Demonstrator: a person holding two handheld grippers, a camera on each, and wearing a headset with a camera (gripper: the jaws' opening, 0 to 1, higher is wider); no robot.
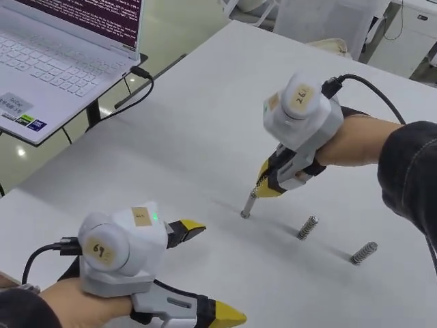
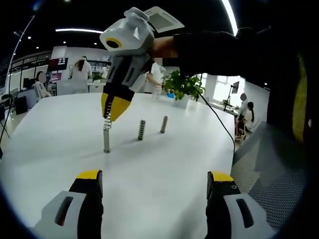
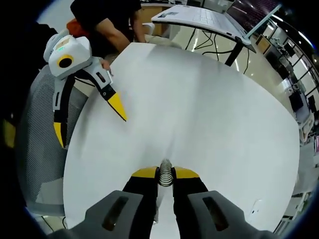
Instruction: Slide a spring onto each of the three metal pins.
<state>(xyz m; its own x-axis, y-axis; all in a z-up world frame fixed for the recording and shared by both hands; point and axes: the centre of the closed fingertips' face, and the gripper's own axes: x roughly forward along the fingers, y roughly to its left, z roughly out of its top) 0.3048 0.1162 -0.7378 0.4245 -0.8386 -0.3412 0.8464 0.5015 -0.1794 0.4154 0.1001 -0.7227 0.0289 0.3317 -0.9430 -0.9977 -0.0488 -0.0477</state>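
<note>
Three metal pins stand upright on the white table (image 1: pixel 205 123). The nearest pin (image 1: pixel 248 205) (image 2: pixel 106 141) is bare along its lower half. My right gripper (image 1: pixel 263 186) (image 3: pixel 165 175) is shut on a spring (image 3: pixel 165 173) (image 2: pixel 107 121) directly over that pin's top, the spring's lower end at the pin's tip. The other two pins each carry a spring: the middle one (image 1: pixel 308 227) (image 2: pixel 141 130) and the far one (image 1: pixel 364 253) (image 2: pixel 163 124). My left gripper (image 1: pixel 208 270) (image 2: pixel 152 181) is open near the table's front edge, with nothing between its yellow-tipped fingers.
An open laptop (image 1: pixel 61 55) sits on a separate stand at the upper left, with a black cable (image 1: pixel 140 89) hanging from it. Several people (image 2: pixel 79 69) and a potted plant (image 2: pixel 182 84) are in the background beyond the table's far edge.
</note>
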